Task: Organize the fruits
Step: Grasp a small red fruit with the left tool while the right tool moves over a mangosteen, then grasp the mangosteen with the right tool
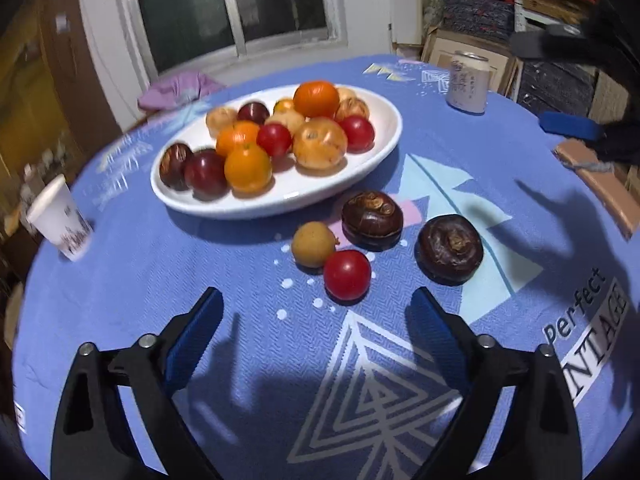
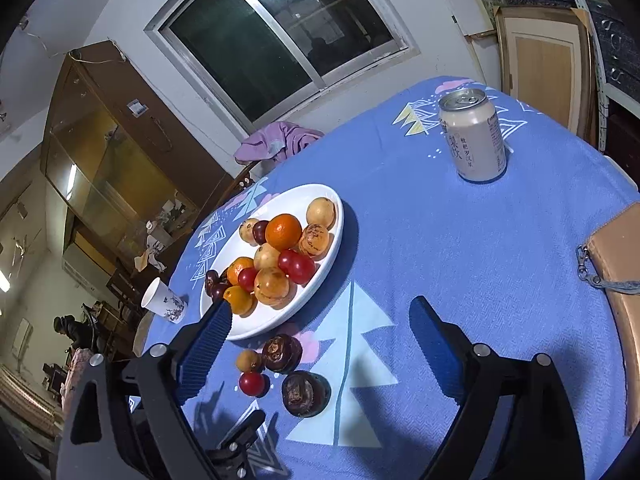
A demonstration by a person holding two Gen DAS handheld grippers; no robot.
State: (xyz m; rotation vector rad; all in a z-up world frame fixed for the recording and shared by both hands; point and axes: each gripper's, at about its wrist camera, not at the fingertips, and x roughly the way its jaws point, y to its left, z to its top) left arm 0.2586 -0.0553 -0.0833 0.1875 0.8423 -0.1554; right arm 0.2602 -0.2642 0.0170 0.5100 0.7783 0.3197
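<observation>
A drink can [image 2: 474,138], paper cup [image 1: 60,218] and purple cloth [image 2: 276,142] sit on the blue tablecloth [image 2: 460,240].

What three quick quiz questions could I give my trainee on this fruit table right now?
1. How many fruits lie loose on the tablecloth, off the white plate?
2. True or false: the left gripper holds the red tomato.
3. Which stands nearer the plate: the paper cup or the drink can?

Key: 1. Four: the tomato, a small tan fruit and two dark brown ones. 2. False; its jaws are open and empty. 3. The paper cup.
</observation>
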